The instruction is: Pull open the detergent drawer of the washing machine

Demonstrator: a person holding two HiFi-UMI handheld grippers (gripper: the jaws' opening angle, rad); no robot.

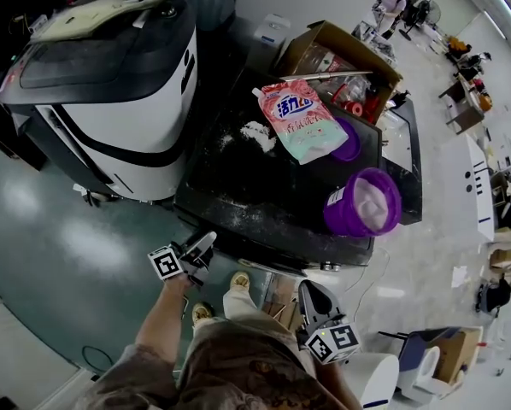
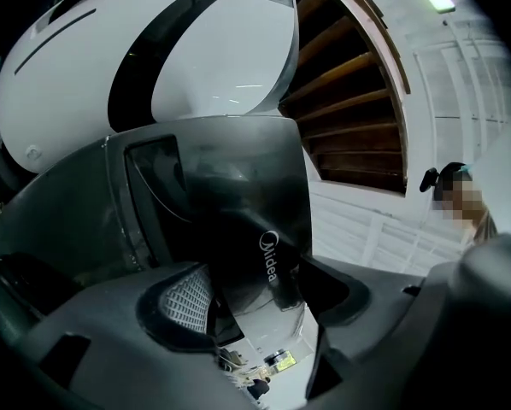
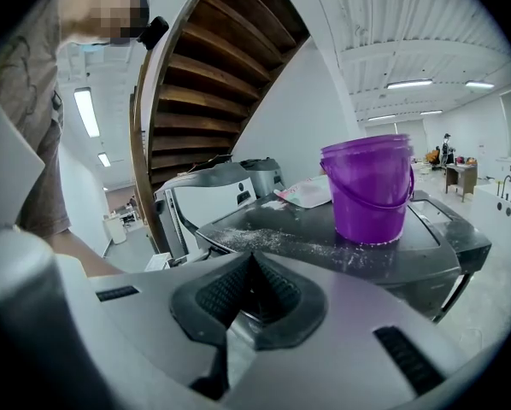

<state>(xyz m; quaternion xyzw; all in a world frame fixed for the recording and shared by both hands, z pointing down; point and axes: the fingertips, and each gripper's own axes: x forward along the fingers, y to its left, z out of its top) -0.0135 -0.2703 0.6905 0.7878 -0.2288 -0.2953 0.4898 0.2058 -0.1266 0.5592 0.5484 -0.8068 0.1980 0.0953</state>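
Observation:
The dark washing machine (image 1: 230, 186) fills the middle of the head view, its top dusted with white powder. My left gripper (image 1: 200, 248) is at its front left corner. In the left gripper view a glossy black panel (image 2: 238, 195) with "Midea" printed on it, the front of that corner, stands between the jaws of this gripper (image 2: 255, 293). The jaws are wide and close to the panel on both sides; I see no pad pressing on it. My right gripper (image 1: 311, 293) hangs lower, in front of the machine, and in its own view it (image 3: 254, 259) is shut on nothing.
On the machine's top are a purple bucket (image 1: 364, 202), a pink detergent bag (image 1: 302, 118) and a clump of powder (image 1: 257, 135). A white and black appliance (image 1: 127, 101) stands close on the left. A cardboard box (image 1: 324, 45) sits behind. My legs and shoes are below.

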